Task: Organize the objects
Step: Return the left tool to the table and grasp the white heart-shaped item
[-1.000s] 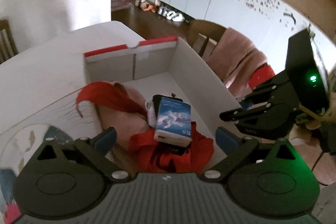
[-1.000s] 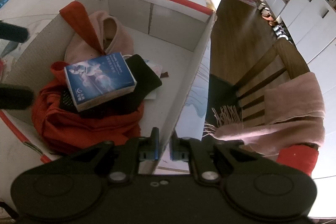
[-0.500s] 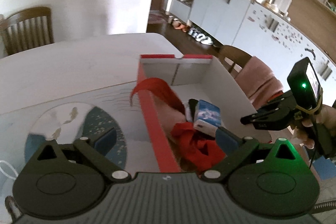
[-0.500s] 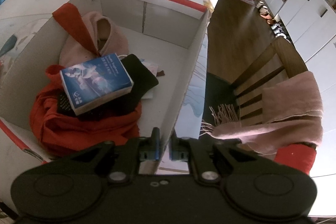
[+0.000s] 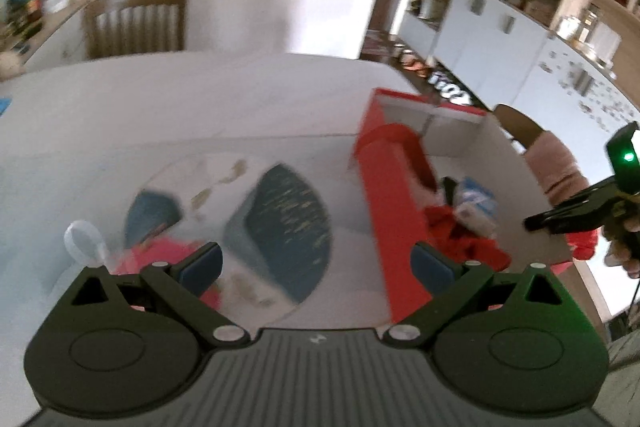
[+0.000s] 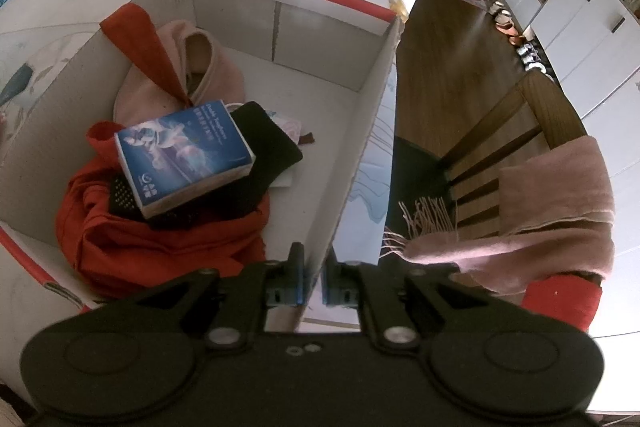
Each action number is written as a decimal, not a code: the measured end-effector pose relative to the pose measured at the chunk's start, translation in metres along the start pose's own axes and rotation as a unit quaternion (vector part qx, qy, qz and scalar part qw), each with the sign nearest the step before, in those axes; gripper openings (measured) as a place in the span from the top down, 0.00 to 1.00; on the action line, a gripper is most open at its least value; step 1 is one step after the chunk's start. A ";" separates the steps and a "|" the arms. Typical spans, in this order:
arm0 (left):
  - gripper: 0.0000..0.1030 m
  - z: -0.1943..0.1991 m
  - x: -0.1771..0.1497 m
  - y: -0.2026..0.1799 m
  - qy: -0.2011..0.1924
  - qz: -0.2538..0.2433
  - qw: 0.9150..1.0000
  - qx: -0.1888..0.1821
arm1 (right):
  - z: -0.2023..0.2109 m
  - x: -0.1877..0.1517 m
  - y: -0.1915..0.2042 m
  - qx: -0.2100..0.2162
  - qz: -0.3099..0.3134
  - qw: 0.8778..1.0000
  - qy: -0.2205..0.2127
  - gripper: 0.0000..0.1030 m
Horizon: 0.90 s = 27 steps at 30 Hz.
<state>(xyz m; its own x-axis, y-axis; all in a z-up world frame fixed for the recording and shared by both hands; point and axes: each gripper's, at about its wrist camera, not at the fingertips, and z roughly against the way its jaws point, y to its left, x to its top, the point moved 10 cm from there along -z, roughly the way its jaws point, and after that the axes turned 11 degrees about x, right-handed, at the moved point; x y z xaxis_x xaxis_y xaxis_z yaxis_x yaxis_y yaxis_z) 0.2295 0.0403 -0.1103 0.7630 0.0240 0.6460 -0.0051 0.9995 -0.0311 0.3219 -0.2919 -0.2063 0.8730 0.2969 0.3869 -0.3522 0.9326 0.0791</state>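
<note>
**Left hand-held gripper swung off the box, onto the worktop items**

- Left hand-held gripper [image 5: 316, 263]: jaws wide apart, empty; a second ago it looked into the box, now it faces the worktop [image 5: 192, 99] beside it.
- Red item [image 5: 168, 253], just beyond its left finger: blurred, likely the next pick.
- Right hand-held gripper [image 6: 313, 281]: unmoved, pinched on the box wall [image 6: 360, 143].
- Box contents unchanged: red cloth [image 6: 160, 235], black pouch [image 6: 264, 143], blue book [image 6: 182, 151] on top, pink cloth [image 6: 216, 67] farthest.

Blue book [image 6: 182, 153] atop clothes [image 6: 160, 243], boxed [image 6: 360, 131]
</note>
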 end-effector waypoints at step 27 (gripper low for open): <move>0.01 -0.036 -0.128 0.143 0.094 0.096 0.980 0.145 | 0.000 0.001 0.004 -0.004 0.022 1.000 0.013 0.92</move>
<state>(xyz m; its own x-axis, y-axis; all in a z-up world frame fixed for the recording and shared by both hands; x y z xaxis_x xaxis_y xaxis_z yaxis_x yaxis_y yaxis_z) 0.1543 0.1792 -0.2253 0.8359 0.2355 0.4959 -0.3230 0.9414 0.0974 0.3209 -0.2879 -0.2054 0.8657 0.3428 0.3649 -0.3875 0.9202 0.0549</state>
